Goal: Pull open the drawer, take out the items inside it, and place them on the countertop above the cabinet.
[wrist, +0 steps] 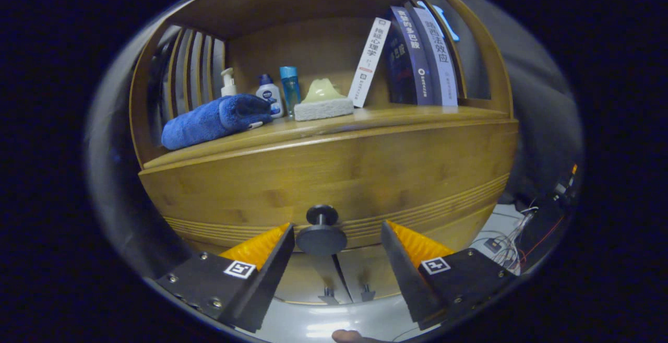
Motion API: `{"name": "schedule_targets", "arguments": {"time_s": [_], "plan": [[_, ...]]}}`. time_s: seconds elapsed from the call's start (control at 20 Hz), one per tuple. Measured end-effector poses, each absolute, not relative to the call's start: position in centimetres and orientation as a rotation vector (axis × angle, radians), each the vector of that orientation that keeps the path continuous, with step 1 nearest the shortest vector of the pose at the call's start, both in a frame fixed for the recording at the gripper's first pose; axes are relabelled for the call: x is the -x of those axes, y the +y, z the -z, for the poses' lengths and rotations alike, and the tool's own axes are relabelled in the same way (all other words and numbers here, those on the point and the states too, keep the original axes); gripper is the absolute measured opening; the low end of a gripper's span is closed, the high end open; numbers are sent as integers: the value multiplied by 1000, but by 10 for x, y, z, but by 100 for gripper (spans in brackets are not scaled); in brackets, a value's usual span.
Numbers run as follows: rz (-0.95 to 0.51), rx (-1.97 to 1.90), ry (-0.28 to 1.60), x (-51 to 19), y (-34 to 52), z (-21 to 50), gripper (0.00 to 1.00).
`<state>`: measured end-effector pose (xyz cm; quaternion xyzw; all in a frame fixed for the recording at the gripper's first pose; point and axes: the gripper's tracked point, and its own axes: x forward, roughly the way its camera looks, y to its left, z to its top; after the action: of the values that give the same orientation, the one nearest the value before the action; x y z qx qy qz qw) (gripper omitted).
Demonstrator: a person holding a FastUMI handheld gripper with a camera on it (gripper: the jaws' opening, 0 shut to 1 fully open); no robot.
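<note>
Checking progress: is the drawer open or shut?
Shut: the drawer front sits flush with the cabinet, its knob between the open gripper fingers, ungrasped.

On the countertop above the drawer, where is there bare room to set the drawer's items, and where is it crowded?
Bare countertop lies along the front edge, ahead of the sponge and the books. The back is crowded: blue towel, bottles, then the sponge and books. The gripper is open, its fingers either side of the drawer knob.

Warm light is falling evenly on the bamboo wooden cabinet (334, 170), staying sharp. Fisheye distortion is bowing its edges, and glare is streaking the glossy grey floor (323, 327).
</note>
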<state>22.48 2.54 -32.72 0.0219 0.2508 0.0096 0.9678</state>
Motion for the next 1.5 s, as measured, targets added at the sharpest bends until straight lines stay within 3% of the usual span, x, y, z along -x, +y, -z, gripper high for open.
{"name": "schedule_targets", "arguments": {"time_s": [0.65,1.5], "plan": [[-36,69,442,-124,19,261,99],[-19,53,29,-30,23,-35,99]]}}
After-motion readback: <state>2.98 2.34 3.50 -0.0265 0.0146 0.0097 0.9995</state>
